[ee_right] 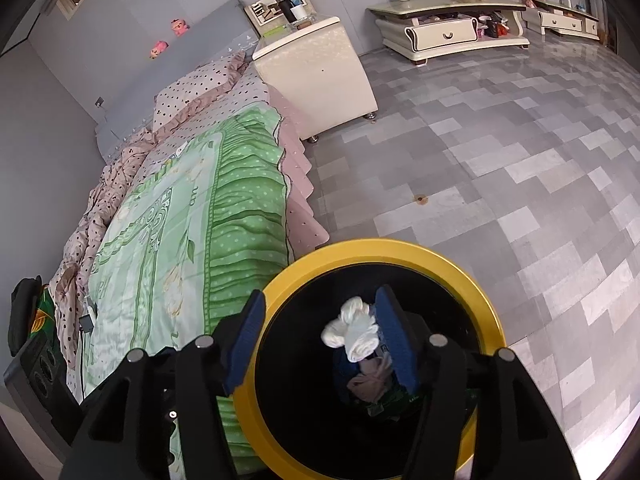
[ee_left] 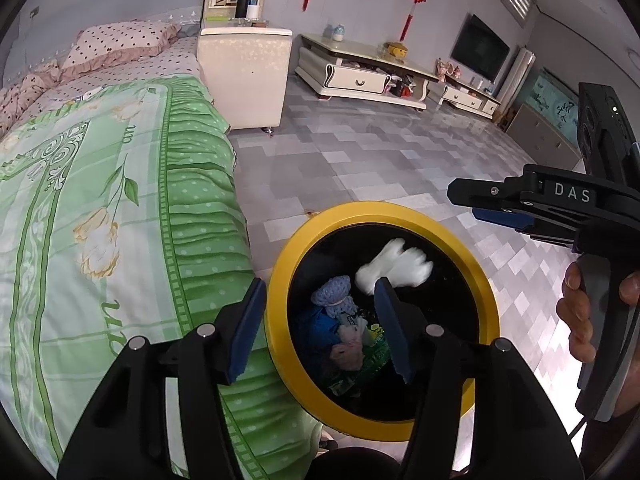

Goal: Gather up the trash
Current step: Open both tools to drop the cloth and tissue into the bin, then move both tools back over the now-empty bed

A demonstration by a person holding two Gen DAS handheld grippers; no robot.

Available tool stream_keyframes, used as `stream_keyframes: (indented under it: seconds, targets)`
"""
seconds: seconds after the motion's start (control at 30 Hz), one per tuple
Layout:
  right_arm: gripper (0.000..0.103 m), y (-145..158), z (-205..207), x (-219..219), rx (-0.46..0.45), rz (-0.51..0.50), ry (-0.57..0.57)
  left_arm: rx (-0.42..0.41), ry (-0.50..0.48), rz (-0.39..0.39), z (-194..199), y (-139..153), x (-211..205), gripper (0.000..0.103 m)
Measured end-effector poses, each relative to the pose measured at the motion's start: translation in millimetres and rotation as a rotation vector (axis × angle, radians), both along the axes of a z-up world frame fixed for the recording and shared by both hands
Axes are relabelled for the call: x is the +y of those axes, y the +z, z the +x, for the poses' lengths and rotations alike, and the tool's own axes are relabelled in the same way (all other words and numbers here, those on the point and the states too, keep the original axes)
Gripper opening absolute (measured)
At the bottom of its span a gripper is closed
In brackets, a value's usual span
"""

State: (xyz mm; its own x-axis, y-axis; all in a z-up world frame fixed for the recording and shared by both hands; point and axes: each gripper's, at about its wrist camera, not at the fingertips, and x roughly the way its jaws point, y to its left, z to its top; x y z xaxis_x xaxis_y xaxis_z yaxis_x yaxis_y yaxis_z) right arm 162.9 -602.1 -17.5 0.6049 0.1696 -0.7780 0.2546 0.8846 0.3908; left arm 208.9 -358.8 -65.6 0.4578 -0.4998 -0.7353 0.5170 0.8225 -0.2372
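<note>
Right gripper and left gripper both gape empty over yellow-rimmed bin; white tissue wad, seemingly mid-drop, may snag a pad.

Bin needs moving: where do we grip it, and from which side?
Grip the yellow rim of the bin on its floor-side arc, coming from above with one finger inside and one outside. The rim is a thin raised ring; the bed skirt crowds the other side.

green quilt on bed, cream nightstand beside it, tv stand beyond.
</note>
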Motion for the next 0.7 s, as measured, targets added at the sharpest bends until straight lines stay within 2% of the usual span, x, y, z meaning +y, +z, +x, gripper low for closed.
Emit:
stream_keyframes:
  seconds: [0.33,0.7]
  targets:
    - [0.057,4.5,-3.6,14.5,0.002,0.001,0.015,-0.010,0.050,-0.029,2.8,9.4,36.5,0.055]
    - [0.057,10.2,14.4,84.7,0.005,-0.014,0.117,-0.027,0.183,-0.053,13.2,18.0,122.7,0.055]
